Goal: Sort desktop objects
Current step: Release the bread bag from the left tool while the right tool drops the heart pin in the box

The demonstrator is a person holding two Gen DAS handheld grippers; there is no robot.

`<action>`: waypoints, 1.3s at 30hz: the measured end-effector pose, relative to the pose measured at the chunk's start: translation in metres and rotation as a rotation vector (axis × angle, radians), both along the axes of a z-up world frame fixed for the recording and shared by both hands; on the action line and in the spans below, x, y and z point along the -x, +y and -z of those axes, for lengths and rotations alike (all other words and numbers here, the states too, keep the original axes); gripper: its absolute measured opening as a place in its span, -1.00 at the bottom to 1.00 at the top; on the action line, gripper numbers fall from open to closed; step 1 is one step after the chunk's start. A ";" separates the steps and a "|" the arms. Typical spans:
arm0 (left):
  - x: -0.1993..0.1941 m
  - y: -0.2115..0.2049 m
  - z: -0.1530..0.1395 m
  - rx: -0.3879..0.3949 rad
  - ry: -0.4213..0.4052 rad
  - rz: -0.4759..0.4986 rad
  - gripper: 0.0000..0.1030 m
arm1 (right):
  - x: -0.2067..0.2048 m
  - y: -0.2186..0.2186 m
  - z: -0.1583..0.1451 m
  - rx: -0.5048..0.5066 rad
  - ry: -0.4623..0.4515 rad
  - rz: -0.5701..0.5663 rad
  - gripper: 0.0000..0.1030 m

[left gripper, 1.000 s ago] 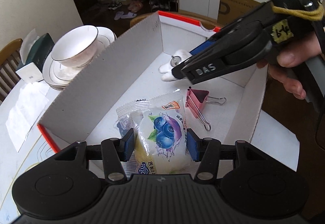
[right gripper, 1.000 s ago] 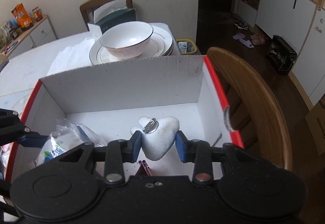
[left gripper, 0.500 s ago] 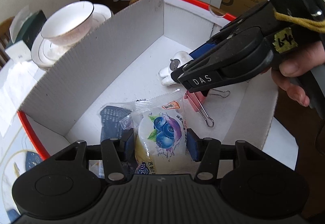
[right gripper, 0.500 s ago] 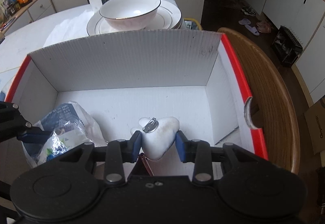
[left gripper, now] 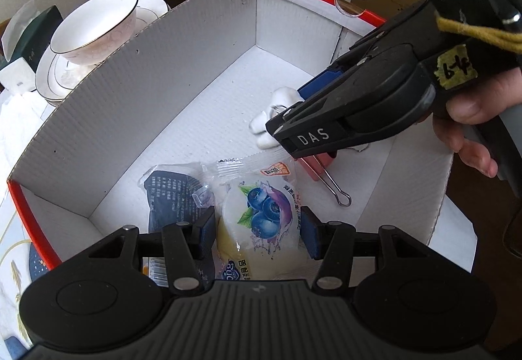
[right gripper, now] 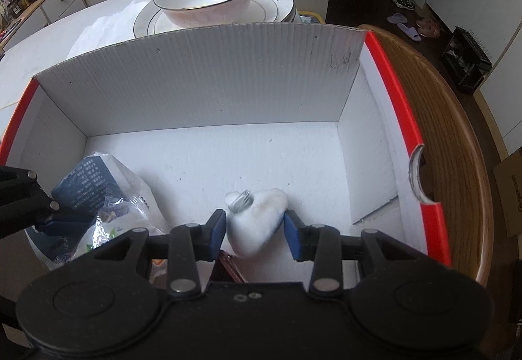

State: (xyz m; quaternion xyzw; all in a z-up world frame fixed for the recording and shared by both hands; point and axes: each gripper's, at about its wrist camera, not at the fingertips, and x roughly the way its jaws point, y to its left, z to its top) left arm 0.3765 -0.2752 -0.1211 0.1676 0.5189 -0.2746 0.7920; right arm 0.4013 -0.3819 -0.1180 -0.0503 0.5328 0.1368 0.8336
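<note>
Left wrist view: the left gripper (left gripper: 257, 231) holds a blueberry snack packet (left gripper: 261, 219) between its two blue pads, low inside the white box (left gripper: 140, 92) with the red rim. The pads press on both sides of the packet. Just to the left of it lies a dark blue packet (left gripper: 173, 193), touching it. A pink binder clip (left gripper: 321, 169) lies on the box floor near the packet's top corner. Above the clip comes the right gripper (left gripper: 287, 113), reaching in from the right side, with a white plush brooch (left gripper: 277, 108) at its tip. Outside the box, a white bowl (left gripper: 94, 23) sits on a stack of plates (left gripper: 55, 79).

Right wrist view: the right gripper (right gripper: 255, 231) has its fingers on either side of the white plush brooch (right gripper: 254, 223), which has a small metal pin on top. The left pad touches it; by the right pad I cannot tell if there is a small gap. The brooch is down near the box floor (right gripper: 228, 157); I cannot tell if it rests there. The dark blue packet (right gripper: 88, 187) is at the left, with the left gripper's finger (right gripper: 62, 219) beside it. A wooden chair back (right gripper: 450, 138) curves just past the box on the right.
</note>
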 end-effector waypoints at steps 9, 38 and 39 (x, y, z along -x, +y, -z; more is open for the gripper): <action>0.002 0.004 -0.003 0.027 -0.016 -0.018 0.13 | 0.004 -0.003 -0.006 -0.041 -0.027 0.003 0.22; 0.039 0.044 -0.061 0.229 -0.157 -0.117 0.95 | 0.045 -0.022 -0.073 -0.199 -0.176 0.048 0.44; 0.042 0.047 -0.064 0.237 -0.162 -0.117 0.96 | 0.048 -0.020 -0.075 -0.201 -0.181 0.051 0.44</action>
